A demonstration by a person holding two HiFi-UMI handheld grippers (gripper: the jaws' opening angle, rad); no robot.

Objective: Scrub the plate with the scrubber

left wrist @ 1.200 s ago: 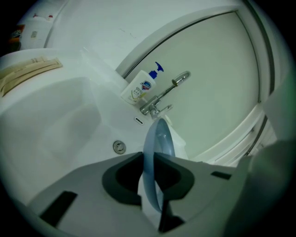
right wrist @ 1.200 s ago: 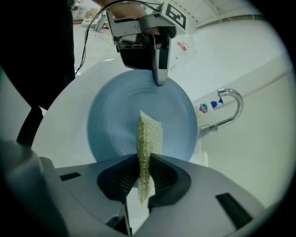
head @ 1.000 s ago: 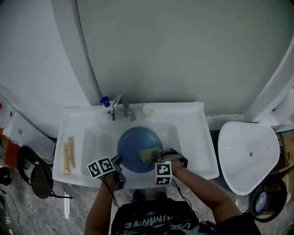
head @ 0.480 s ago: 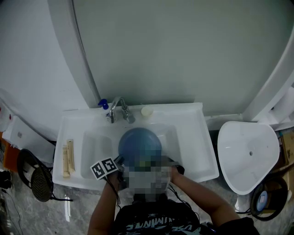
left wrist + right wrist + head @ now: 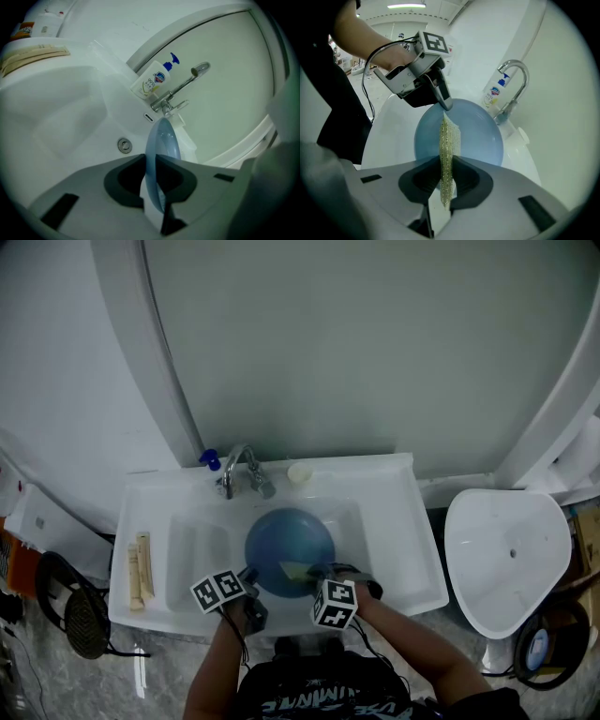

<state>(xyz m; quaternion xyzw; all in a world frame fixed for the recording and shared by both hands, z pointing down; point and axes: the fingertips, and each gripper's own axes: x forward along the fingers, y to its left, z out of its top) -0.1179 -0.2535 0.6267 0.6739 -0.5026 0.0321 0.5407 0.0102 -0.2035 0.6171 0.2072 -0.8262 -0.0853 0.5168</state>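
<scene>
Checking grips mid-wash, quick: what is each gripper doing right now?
Left gripper: closed on the rim of the blue plate.
Right gripper: closed on the scrubber, over the plate.

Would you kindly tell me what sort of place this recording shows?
Probably a bathroom or washroom: a white sink with a tap, a soap bottle beside the tap, and a white fixture next to the sink that may be a toilet.

Dim, flat light from a ceiling lamp (image 5: pixel 405 6); gripper views bulge, their corners black.
</scene>
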